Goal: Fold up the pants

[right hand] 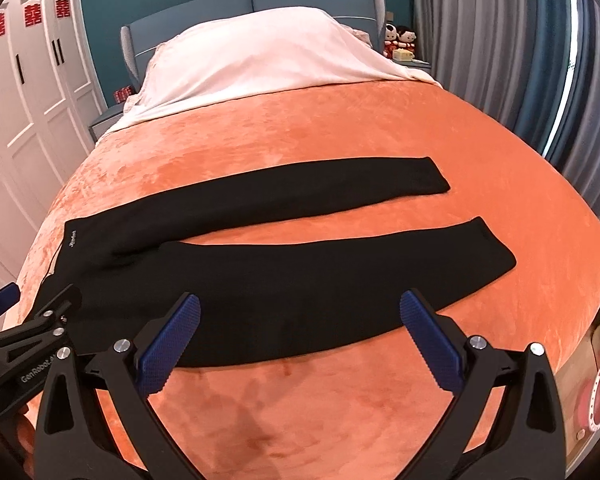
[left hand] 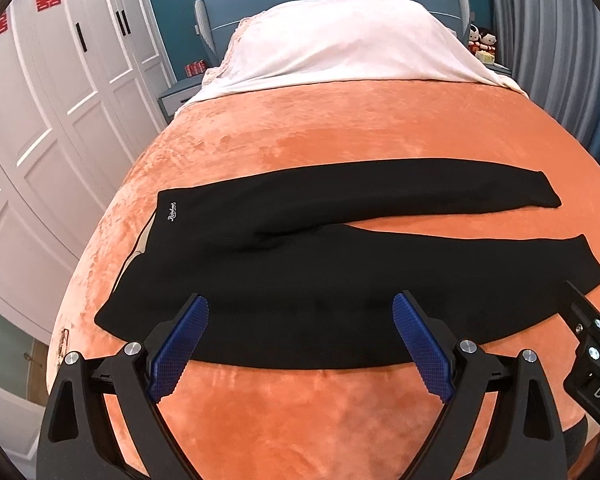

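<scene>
Black pants (left hand: 300, 264) are lying flat across the orange bedspread (left hand: 300, 136), waistband left, legs apart. We are hovering the left gripper (left hand: 300, 312) and right gripper (right hand: 300, 312) over the near edge, both spread and empty. Judging the first fold pending, we are preparing to pinch the near leg and carry it onto the far one.

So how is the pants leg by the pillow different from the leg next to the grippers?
The far leg looks thinner than the near leg. The far leg's cuff stops short, while the near leg's cuff reaches further right. The far leg lies clear of both grippers; the near leg's front edge sits just past the open left gripper and open right gripper. Both legs are black, flat on the orange blanket and joined at the waistband.
</scene>
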Demonstrator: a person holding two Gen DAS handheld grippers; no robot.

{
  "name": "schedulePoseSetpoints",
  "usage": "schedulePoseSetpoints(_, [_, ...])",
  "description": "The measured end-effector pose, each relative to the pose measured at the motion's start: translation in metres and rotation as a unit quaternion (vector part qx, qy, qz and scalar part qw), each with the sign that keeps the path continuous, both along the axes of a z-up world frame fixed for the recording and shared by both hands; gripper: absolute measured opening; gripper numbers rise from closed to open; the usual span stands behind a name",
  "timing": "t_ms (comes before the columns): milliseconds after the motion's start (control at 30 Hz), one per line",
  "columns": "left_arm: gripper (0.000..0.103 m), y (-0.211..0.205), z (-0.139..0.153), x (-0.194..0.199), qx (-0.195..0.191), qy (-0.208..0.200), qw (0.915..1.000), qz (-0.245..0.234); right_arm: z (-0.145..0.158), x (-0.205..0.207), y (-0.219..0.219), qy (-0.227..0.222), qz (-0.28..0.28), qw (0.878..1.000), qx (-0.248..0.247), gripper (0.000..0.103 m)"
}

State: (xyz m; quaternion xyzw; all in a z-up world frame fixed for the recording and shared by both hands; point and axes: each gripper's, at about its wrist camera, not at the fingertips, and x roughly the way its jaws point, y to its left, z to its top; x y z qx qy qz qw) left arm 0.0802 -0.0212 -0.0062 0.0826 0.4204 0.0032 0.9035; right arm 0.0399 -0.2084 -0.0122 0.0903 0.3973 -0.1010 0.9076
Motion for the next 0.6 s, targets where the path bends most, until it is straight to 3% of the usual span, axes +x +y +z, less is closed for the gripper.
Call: schedulePoseSetpoints(600, [0.092,0.002,-0.007,0.01,-0.002,0.012,0.9999,0.006,-0.009,0.009,0.002,0.014,0.004,1.0,0.005,0.098])
